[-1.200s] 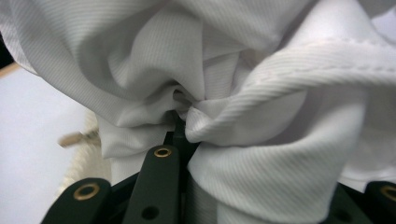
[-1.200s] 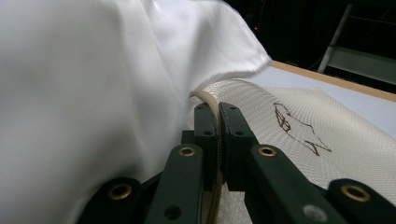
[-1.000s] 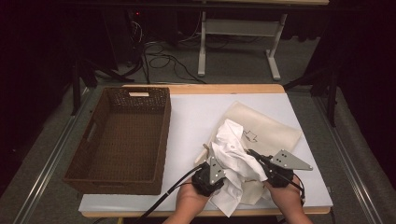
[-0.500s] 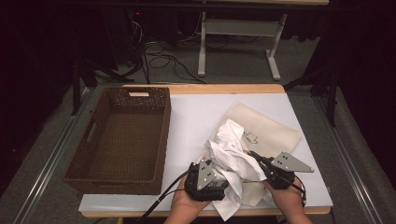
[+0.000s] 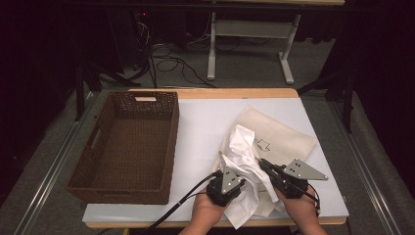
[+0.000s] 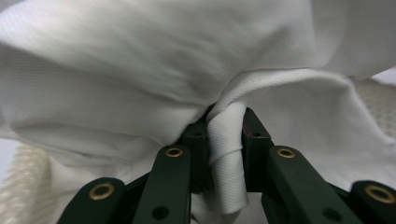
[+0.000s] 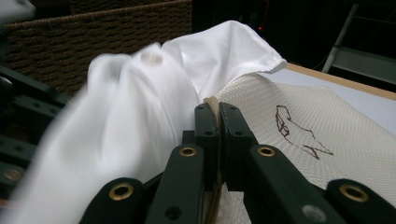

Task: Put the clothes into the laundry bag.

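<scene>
White cloth (image 5: 243, 161) lies half inside cream bag (image 5: 281, 139); wicker basket (image 5: 128, 178) empty.

White cloth (image 5: 244, 161), brown woven basket (image 5: 128, 147)

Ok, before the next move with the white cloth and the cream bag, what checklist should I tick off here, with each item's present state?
1. Left gripper has a hold on the white cloth: ok, its jaws have just been closing and a fold sits pinched between them.
2. Right gripper grips the cream bag: ok, jaws shut on its edge.
3. Cloth fully inside the bag: not ok, most of it is bunched up outside, above the opening.
4. Bag mouth held open: cannot tell, the cloth covers it.
5. Wicker basket clear of both hands: ok, it stands apart at the left.
6. Bag lies flat on the table: ok at its far end.
</scene>
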Available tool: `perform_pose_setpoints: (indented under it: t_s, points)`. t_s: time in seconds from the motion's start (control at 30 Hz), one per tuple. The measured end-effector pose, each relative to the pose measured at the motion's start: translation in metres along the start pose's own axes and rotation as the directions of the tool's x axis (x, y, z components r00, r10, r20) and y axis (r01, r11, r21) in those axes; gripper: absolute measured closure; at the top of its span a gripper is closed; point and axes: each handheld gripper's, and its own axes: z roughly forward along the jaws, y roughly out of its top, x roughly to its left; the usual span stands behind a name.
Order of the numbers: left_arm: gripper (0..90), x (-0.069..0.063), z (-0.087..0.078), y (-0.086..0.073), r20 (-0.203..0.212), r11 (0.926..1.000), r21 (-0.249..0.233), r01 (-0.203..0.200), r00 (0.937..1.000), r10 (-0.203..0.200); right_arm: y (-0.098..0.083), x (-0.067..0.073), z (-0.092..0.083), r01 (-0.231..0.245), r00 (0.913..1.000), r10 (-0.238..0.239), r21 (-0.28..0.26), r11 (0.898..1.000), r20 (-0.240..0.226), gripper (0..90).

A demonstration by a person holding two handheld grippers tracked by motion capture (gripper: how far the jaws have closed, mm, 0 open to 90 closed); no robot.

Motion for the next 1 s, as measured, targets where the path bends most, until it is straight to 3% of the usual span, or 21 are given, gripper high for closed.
perform_pose_setpoints:
  t_s: [0.1,0.2,0.23,0.27,0.3,0.33,0.43,0.6,0.67,0.73,0.83,0.87,1.0]
  points:
    - [76.1,-0.002,0.009,0.000,0.003,0.9997,0.011,0.023,0.9997,-0.024,0.002,0.001,-0.003,0.008,1.0000,-0.008,-0.015,1.000,-0.005,88.3]
    - [71.3,-0.002,0.007,0.000,0.013,0.9997,-0.001,0.026,0.9996,-0.026,0.002,0.000,-0.003,0.003,1.0000,-0.003,-0.015,1.000,-0.006,88.3]
    - [59.2,-0.003,0.003,0.000,0.021,0.9997,-0.010,0.024,0.9995,-0.023,0.001,-0.001,-0.004,-0.001,1.0000,0.000,-0.017,1.000,-0.004,88.3]
    - [59.2,-0.003,-0.001,0.000,0.019,0.9996,-0.021,0.019,0.9996,-0.019,0.001,-0.001,-0.004,-0.001,1.0000,0.000,-0.017,1.000,-0.004,88.3]
    - [48.0,-0.004,-0.005,0.000,0.015,0.9993,-0.033,0.016,0.9998,-0.015,0.000,-0.002,-0.003,-0.008,1.0000,0.008,-0.014,1.000,-0.002,88.2]
    - [48.0,-0.005,-0.010,-0.001,0.008,0.9989,-0.044,0.012,0.9999,-0.011,0.000,-0.002,-0.003,-0.008,1.0000,0.008,-0.014,1.000,-0.002,88.2]
    - [35.0,-0.005,-0.029,-0.005,-0.004,0.9985,-0.055,-0.002,1.0000,0.002,-0.001,-0.002,-0.003,-0.003,1.0000,0.003,-0.010,1.000,-0.001,88.2]
    - [31.5,0.001,-0.045,-0.011,-0.003,0.9987,-0.050,0.006,1.0000,-0.007,-0.001,-0.002,-0.003,0.007,1.0000,-0.007,-0.010,1.000,-0.001,88.2]
    - [30.2,0.006,-0.053,-0.015,-0.021,0.9987,-0.050,0.005,0.9998,-0.006,-0.002,-0.001,-0.004,0.003,1.0000,-0.003,-0.007,1.000,0.001,88.2]
    - [29.3,0.013,-0.061,-0.020,-0.036,0.9971,-0.071,0.028,0.9989,-0.031,-0.002,-0.001,-0.004,0.003,1.0000,-0.003,-0.007,1.000,0.002,88.2]
    - [19.1,0.027,-0.063,-0.025,-0.069,0.9939,-0.076,0.080,0.9940,-0.085,-0.002,-0.001,-0.004,0.001,1.0000,-0.001,-0.006,1.000,0.004,88.2]
    - [16.7,0.027,-0.063,-0.025,-0.069,0.9939,-0.076,0.080,0.9940,-0.085,-0.002,-0.001,-0.004,0.001,1.0000,-0.001,-0.006,1.000,0.004,88.2]
    - [15.1,0.035,-0.063,-0.011,-0.072,0.9833,-0.140,0.116,0.9893,-0.127,-0.002,-0.001,-0.003,0.006,1.0000,-0.006,-0.004,1.000,0.004,88.1]
